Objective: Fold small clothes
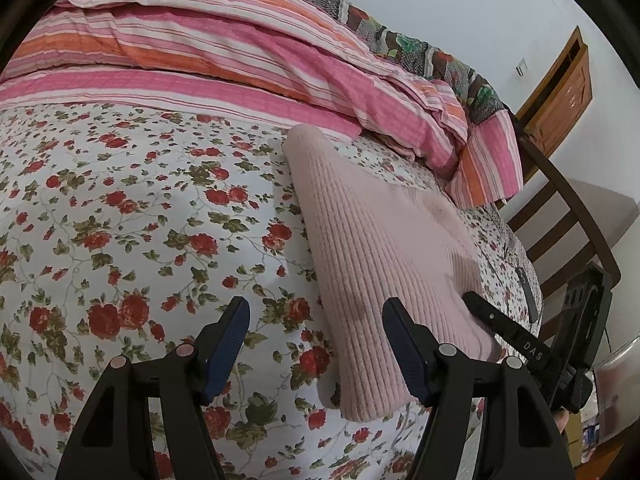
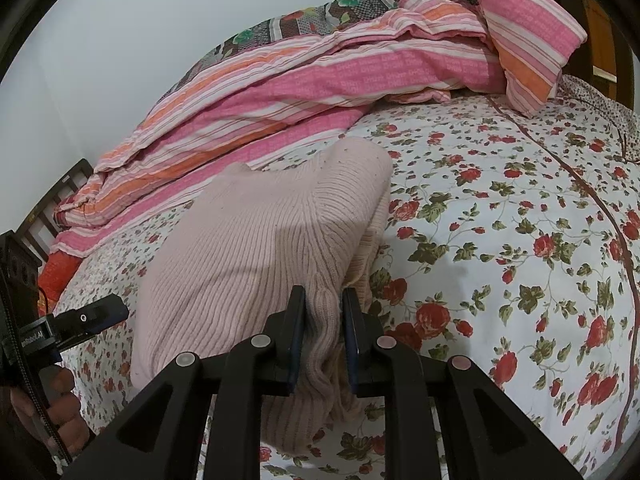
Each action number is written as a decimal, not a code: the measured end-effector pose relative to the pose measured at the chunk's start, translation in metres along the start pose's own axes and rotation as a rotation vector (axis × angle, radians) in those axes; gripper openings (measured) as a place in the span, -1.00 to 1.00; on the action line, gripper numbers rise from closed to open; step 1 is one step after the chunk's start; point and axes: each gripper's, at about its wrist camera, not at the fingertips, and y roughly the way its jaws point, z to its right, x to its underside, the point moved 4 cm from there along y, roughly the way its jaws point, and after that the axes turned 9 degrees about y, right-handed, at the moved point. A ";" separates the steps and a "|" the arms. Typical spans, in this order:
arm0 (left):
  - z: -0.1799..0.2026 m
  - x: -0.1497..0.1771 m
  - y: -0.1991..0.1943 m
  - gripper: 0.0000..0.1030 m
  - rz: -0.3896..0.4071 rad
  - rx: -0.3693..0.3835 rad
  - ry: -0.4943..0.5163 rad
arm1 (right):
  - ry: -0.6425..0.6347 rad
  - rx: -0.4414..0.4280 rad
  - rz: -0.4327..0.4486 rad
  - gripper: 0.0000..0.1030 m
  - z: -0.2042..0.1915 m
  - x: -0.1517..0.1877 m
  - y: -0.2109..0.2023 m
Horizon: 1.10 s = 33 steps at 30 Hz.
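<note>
**Pink knit garment folded on the flowered bed, right gripper pinching its near edge**

In the left wrist view, the flowered bedsheet (image 1: 140,208) fills the left side, from 7 to 10 o'clock, white with red roses and green leaves. At 11 to 1 o'clock lies a bunched striped duvet (image 1: 208,52) in pink, orange and white. The left gripper (image 1: 316,316) stands at 6 o'clock with its jaws wide apart and nothing between them; its left blue pad is over the bare sheet, its right pad is over the left edge of the pink ribbed sweater (image 1: 372,248), and I cannot tell if that pad touches the knit. The sweater lies folded on the sheet, from the centre toward 5 o'clock. At 4 o'clock the right gripper (image 1: 476,304) reaches in to the sweater's right edge. Behind it, at 3 o'clock, is a dark wooden chair (image 1: 568,208), and at 2 o'clock a brown wooden door (image 1: 560,92).

In the right wrist view, at 8 o'clock the left gripper (image 2: 116,312) shows as a black tip beside the sweater, with the person's hand (image 2: 60,412) under it at 7 o'clock. The sweater (image 2: 256,240) sits in the centre in a thick folded stack. At 6 o'clock the right gripper (image 2: 322,300) is nearly closed, and its two pads press a bunched fold of the sweater's near edge between them. The sheet (image 2: 500,240) spreads from 2 to 5 o'clock, and the duvet (image 2: 340,72) lies across 10 to 1 o'clock.
</note>
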 end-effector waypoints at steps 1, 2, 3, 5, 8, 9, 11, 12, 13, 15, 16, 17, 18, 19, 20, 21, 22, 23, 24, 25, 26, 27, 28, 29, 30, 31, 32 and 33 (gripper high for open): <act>0.000 0.000 0.000 0.30 -0.001 0.000 0.002 | 0.002 -0.005 -0.001 -0.66 0.001 0.000 -0.001; 0.001 0.000 0.000 0.30 -0.003 0.001 0.005 | 0.008 -0.014 -0.005 -0.59 0.001 0.000 -0.002; 0.002 0.001 0.000 0.30 -0.005 0.000 0.010 | 0.011 -0.019 -0.006 -0.52 0.002 -0.001 -0.003; 0.004 0.002 0.000 0.30 -0.008 0.001 0.021 | 0.013 -0.031 -0.012 -0.39 0.003 -0.001 -0.006; 0.007 0.004 0.000 0.30 -0.013 0.003 0.039 | 0.019 -0.053 -0.028 -0.23 0.006 0.001 -0.009; 0.008 0.005 0.000 0.30 -0.016 0.003 0.045 | 0.023 -0.064 -0.035 -0.22 0.008 0.002 -0.010; 0.012 0.008 0.000 0.30 -0.021 0.008 0.056 | 0.027 -0.083 -0.047 -0.20 0.009 0.006 -0.013; 0.016 0.011 0.000 0.30 -0.025 0.016 0.064 | 0.028 -0.087 -0.047 -0.20 0.010 0.007 -0.014; 0.018 0.012 0.000 0.30 -0.025 0.023 0.071 | 0.028 -0.094 -0.048 -0.19 0.010 0.009 -0.016; 0.024 0.016 -0.002 0.30 -0.023 0.051 0.088 | 0.026 -0.106 -0.050 -0.19 0.010 0.013 -0.019; 0.028 0.017 -0.003 0.31 -0.022 0.064 0.097 | 0.024 -0.115 -0.049 -0.19 0.010 0.015 -0.021; 0.031 0.019 -0.004 0.32 -0.022 0.074 0.108 | 0.023 -0.121 -0.047 -0.19 0.010 0.016 -0.023; 0.037 0.022 -0.005 0.33 -0.023 0.081 0.130 | 0.020 -0.127 -0.044 -0.19 0.010 0.018 -0.026; 0.041 0.023 -0.005 0.34 -0.024 0.084 0.145 | 0.017 -0.135 -0.038 -0.19 0.009 0.019 -0.029; 0.045 0.025 -0.006 0.34 -0.026 0.086 0.160 | 0.016 -0.141 -0.035 -0.19 0.009 0.020 -0.031; 0.049 0.028 -0.005 0.36 -0.030 0.083 0.178 | 0.015 -0.147 -0.033 -0.19 0.009 0.021 -0.033; 0.054 0.031 -0.004 0.37 -0.038 0.071 0.195 | 0.016 -0.151 -0.030 -0.19 0.009 0.021 -0.034; 0.055 0.032 -0.004 0.37 -0.042 0.063 0.204 | 0.019 -0.154 -0.028 -0.19 0.009 0.022 -0.036; 0.059 0.036 -0.002 0.37 -0.049 0.048 0.222 | 0.021 -0.159 -0.028 -0.19 0.010 0.023 -0.037; 0.060 0.037 -0.001 0.38 -0.052 0.037 0.230 | 0.025 -0.164 -0.029 -0.19 0.009 0.024 -0.038; 0.063 0.040 0.001 0.39 -0.056 0.019 0.245 | 0.027 -0.168 -0.030 -0.19 0.010 0.025 -0.038; 0.066 0.043 0.003 0.39 -0.060 0.003 0.264 | 0.029 -0.171 -0.031 -0.19 0.010 0.026 -0.039; 0.069 0.047 0.006 0.39 -0.070 -0.021 0.289 | 0.027 -0.174 -0.032 -0.19 0.009 0.027 -0.039; 0.071 0.049 0.008 0.39 -0.077 -0.038 0.309 | 0.025 -0.177 -0.033 -0.19 0.008 0.027 -0.039; 0.075 0.053 0.011 0.39 -0.085 -0.067 0.344 | 0.024 -0.180 -0.035 -0.19 0.008 0.028 -0.039; 0.077 0.054 0.013 0.39 -0.088 -0.086 0.364 | 0.023 -0.185 -0.037 -0.19 0.007 0.028 -0.039; 0.081 0.057 0.015 0.39 -0.086 -0.118 0.393 | 0.023 -0.193 -0.041 -0.19 0.005 0.028 -0.039; 0.083 0.058 0.016 0.39 -0.076 -0.146 0.416 | 0.022 -0.198 -0.045 -0.19 0.004 0.029 -0.038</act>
